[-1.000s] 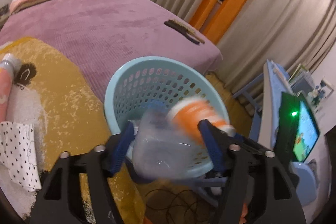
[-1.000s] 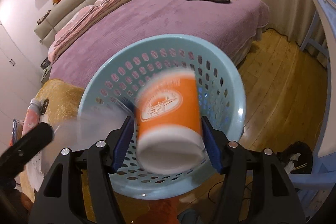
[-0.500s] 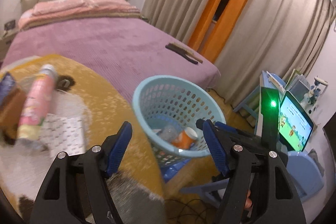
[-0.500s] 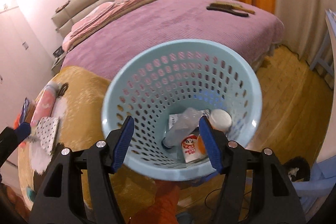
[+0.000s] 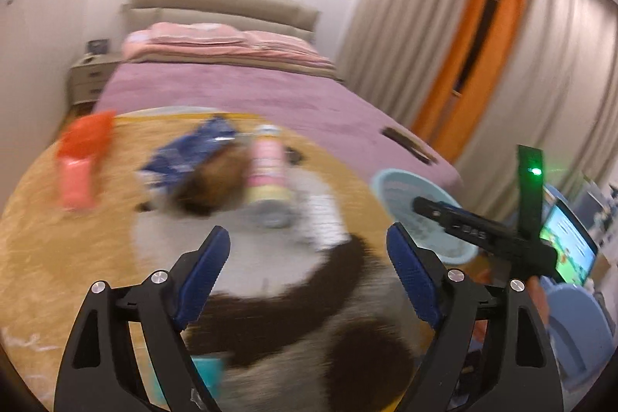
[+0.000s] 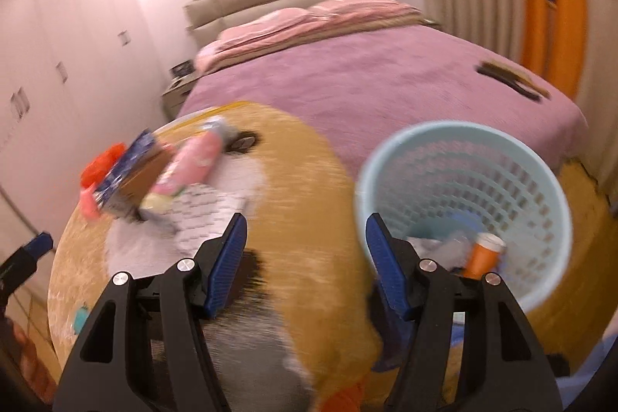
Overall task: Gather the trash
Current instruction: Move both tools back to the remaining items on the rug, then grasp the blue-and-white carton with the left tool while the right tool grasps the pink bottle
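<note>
Both views are motion-blurred. A light blue perforated basket [image 6: 463, 203] stands at the right and holds an orange cup [image 6: 483, 255] and a clear bottle; its rim also shows in the left wrist view [image 5: 405, 188]. On the round yellow rug [image 5: 77, 219] lie a pink and yellow tube [image 5: 266, 176], a blue packet [image 5: 193, 145], an orange-red packet [image 5: 77, 165] and a dotted white wrapper [image 6: 204, 207]. My left gripper [image 5: 309, 257] is open and empty above the rug. My right gripper [image 6: 305, 250] is open and empty left of the basket.
A bed with a purple cover [image 5: 231, 91] lies behind the rug, with a dark brush [image 6: 510, 80] on it. Curtains [image 5: 405, 45] hang at the right. A lit screen [image 5: 567, 246] stands at the far right. A nightstand [image 5: 89, 76] is beside the bed.
The bottle and orange cup left my grippers and dropped into the basket. Both grippers opened and swung left, away from the basket, toward the trash on the rug.
</note>
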Motion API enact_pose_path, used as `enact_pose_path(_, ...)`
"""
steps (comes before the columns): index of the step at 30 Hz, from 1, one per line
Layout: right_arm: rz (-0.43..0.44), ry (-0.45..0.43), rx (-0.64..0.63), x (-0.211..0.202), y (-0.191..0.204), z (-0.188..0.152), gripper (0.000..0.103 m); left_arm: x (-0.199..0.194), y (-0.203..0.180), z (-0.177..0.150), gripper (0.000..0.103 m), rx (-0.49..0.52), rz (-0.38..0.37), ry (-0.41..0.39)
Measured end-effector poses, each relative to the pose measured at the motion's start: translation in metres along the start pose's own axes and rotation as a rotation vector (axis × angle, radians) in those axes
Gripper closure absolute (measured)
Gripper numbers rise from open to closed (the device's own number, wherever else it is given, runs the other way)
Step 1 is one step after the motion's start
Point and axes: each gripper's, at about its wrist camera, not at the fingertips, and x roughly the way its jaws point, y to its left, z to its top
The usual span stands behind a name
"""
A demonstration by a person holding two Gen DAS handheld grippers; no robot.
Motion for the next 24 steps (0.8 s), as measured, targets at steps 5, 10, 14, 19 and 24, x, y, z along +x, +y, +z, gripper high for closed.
enact_pose_path(5,0.034,0.031,-0.087,0.021,0.052,0.005,0.043,-0.001,0.047,0.017,0.022,-0.029,0.115,0.011)
enact_pose_path(10,0.068,0.068,-0.115,0.044,0.086,0.014,0.043,0.036,0.074,0.039,0.024,0.017,0.146,0.094)
enact_pose_path(14,0.091,0.104,-0.112,0.062,0.097,0.027,0.047,0.068,0.085,0.047,0.031,0.07,0.173,0.172)
enact_pose_path(19,0.125,0.175,-0.054,0.097,0.104,0.051,0.053,0.103,0.096,0.053,0.04,0.098,0.185,0.241)
enact_pose_path(24,0.155,0.234,0.005,0.129,0.109,0.061,0.053,0.12,0.102,0.052,0.044,0.127,0.209,0.282)
